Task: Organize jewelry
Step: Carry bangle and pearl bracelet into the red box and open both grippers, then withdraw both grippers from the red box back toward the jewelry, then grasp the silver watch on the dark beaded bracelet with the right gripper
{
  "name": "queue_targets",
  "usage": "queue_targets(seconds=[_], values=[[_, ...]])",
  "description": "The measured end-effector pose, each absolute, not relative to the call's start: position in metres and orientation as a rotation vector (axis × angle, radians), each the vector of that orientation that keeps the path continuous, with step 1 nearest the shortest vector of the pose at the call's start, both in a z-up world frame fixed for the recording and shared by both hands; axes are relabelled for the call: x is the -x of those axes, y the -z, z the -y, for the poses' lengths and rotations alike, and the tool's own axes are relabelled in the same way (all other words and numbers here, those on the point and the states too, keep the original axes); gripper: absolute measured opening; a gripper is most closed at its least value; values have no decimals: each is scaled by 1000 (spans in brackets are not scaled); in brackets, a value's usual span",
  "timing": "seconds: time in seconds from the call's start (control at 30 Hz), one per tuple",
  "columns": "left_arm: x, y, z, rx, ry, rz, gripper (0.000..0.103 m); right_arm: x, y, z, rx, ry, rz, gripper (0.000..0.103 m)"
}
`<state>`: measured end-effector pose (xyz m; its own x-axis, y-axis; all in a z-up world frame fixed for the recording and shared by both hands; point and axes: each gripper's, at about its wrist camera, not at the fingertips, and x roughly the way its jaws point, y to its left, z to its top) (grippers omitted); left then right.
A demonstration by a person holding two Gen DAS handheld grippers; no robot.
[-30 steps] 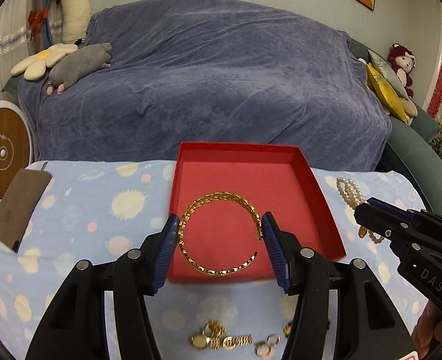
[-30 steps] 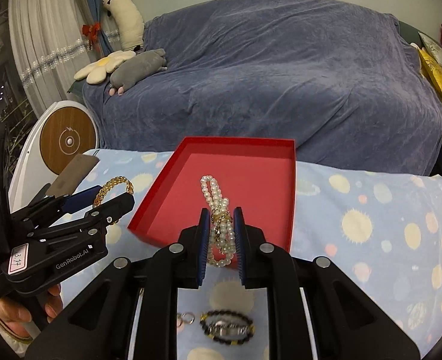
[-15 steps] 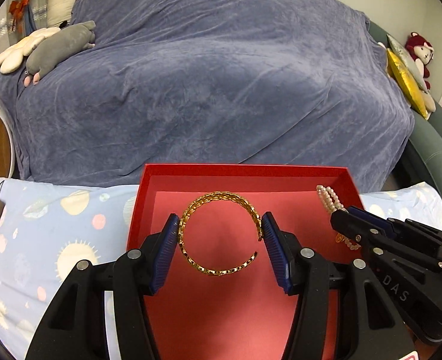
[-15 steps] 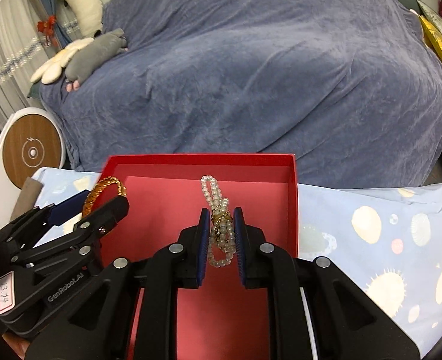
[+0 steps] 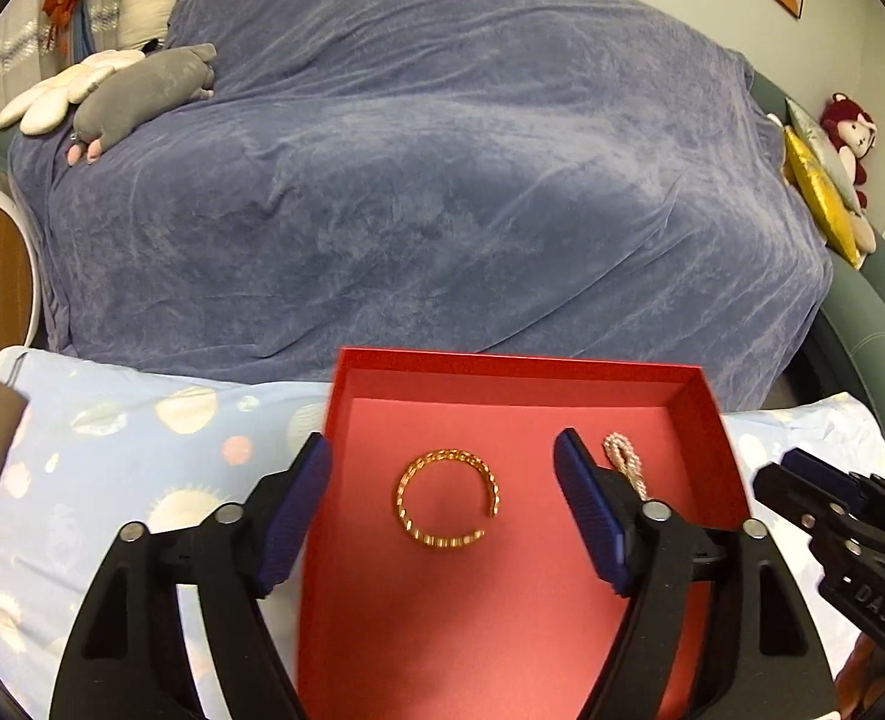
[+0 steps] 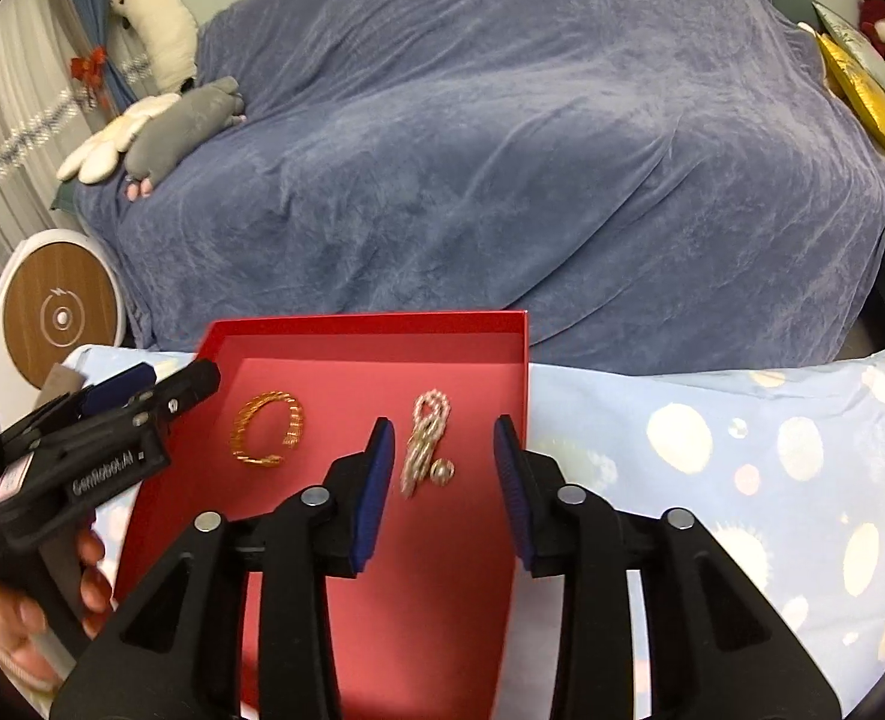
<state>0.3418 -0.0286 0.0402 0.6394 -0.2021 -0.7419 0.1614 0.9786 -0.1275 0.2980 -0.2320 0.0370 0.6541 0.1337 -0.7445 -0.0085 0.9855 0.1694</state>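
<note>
Both pieces now lie on the floor of the red box (image 5: 502, 378), which sits on the worktop's blue planet-print cloth (image 6: 742, 450); the gold bangle (image 5: 447, 501) rests left of centre, the pearl bracelet (image 6: 425, 441) just to its right, the two near but apart. The left gripper (image 5: 442, 507) has just been opening; its jaws stand wide, well clear of the bangle on both sides, holding nothing. The right gripper (image 6: 442, 480) has also just been opening; its jaws are moderately parted with the pearls lying between them, no pad pressing.

The risks, as I judge them: the right jaws sit close to the loose pearl strand, so a careless withdrawal could snag a loop and drag it back out or onto the bangle, tangling the two; the left gripper's left jaw hangs over the box's left wall, and a low retreat could catch it and shove the light box across the cloth; the two grippers are near each other and could knock together.
</note>
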Motion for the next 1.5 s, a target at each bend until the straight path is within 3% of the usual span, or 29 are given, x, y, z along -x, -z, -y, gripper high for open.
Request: queue_targets(seconds=[0.33,0.67,0.97,1.37,1.5], values=[[-219,-84,-17,53,152,-807,76,-165,-80,211,-95,-139,-792,55],[-136,-35,-31,68,124,-900,76,-100,-22,209,-140,-120,-891,55],[-124,6,-23,-3,129,-953,76,-90,11,195,-89,-175,-948,54],[-121,13,-25,-7,143,-980,76,-118,31,175,-50,-279,-956,54],[-119,19,-25,-24,152,-992,76,-122,40,173,-42,-318,-998,46]])
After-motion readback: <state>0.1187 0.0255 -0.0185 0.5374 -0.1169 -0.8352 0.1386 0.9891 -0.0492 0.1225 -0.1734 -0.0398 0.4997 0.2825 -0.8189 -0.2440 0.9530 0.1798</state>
